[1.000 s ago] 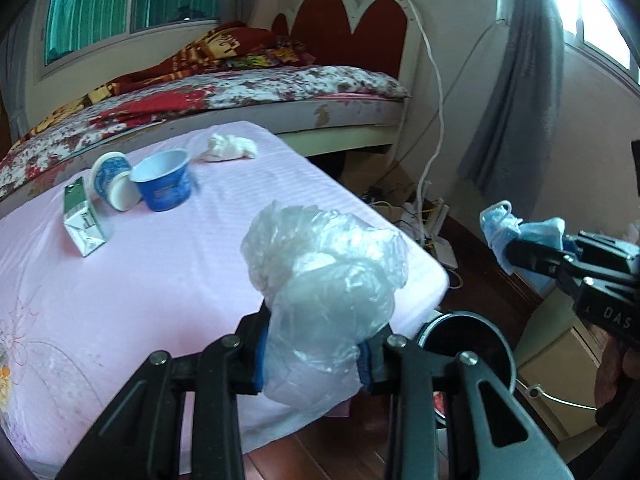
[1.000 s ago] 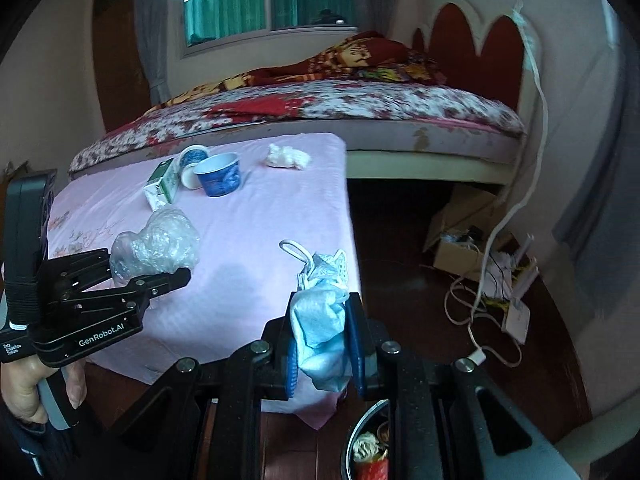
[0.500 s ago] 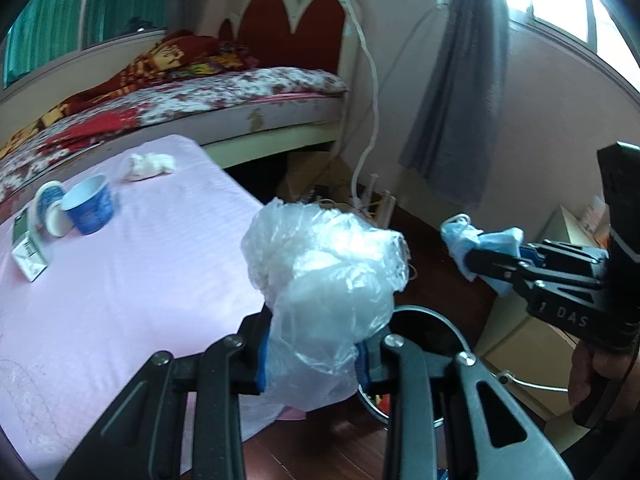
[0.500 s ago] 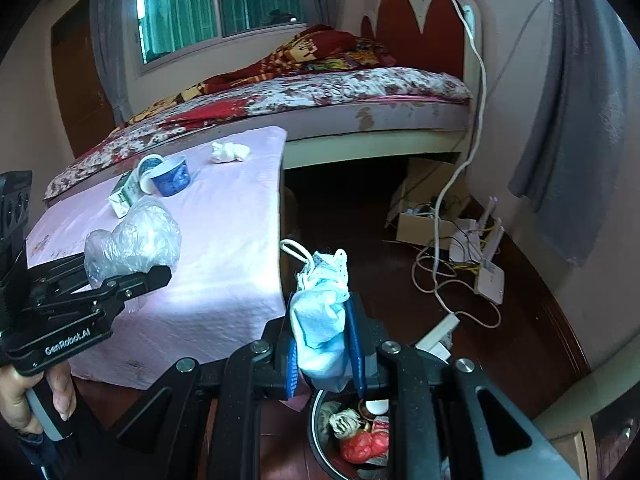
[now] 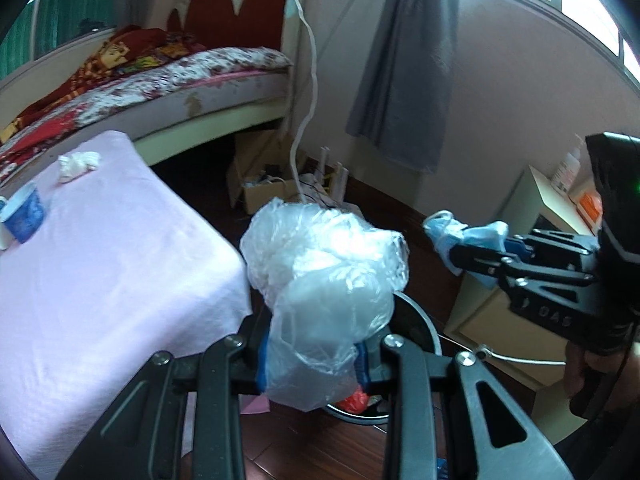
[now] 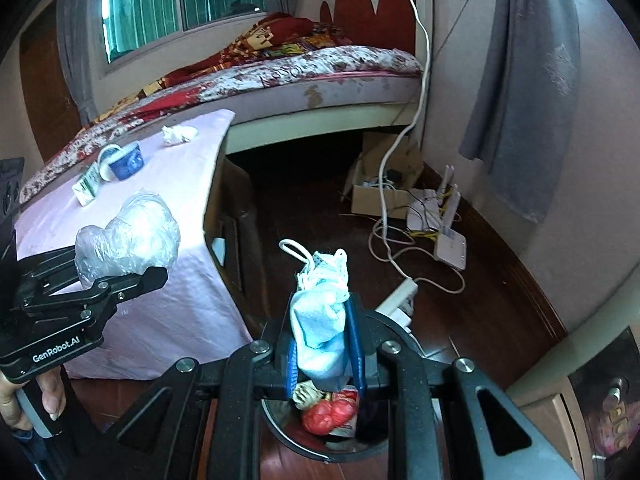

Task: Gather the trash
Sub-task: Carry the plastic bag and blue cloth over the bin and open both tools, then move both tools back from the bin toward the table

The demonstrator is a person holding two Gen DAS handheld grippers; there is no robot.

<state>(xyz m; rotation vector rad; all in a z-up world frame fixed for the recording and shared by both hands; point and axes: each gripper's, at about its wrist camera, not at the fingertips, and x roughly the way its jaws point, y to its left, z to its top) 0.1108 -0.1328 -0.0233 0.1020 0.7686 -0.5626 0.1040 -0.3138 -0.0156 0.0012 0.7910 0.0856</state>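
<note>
**Both claws loaded above the bin**

The left claw (image 5: pixel 310 354) is clamped on a crumpled clear bag (image 5: pixel 324 280), which bulges up and out past the blue pads (image 5: pixel 262 354). In the right wrist view the same bag (image 6: pixel 128 236) sits in the left claw (image 6: pixel 132 276) over the corner of the bench (image 6: pixel 180 184).

The right claw (image 6: pixel 322 354) is closed on a blue mask (image 6: pixel 320 328), its white ear loops sticking up above the fingers. From the left wrist view the mask (image 5: pixel 464 234) pokes out of the right claw (image 5: pixel 460 252) to the right of the bag.

The bin (image 6: pixel 304 446) stands on the dark wooden floor just beside the bench, directly below the mask. It already contains red wrappers (image 6: pixel 328 414) and some paper scraps. In the left wrist view only the bin's rim (image 5: pixel 424 320) shows behind the bag, with a bit of red below.

On the pink-covered bench, well apart from the claws, lie a wad of tissue (image 6: pixel 179 134), a blue cup (image 6: pixel 128 162), a second cup (image 6: pixel 106 162) tipped on its side and touching it, and a green carton (image 6: pixel 86 188) beside them. A bed (image 6: pixel 280 68) stands behind the bench.
</note>
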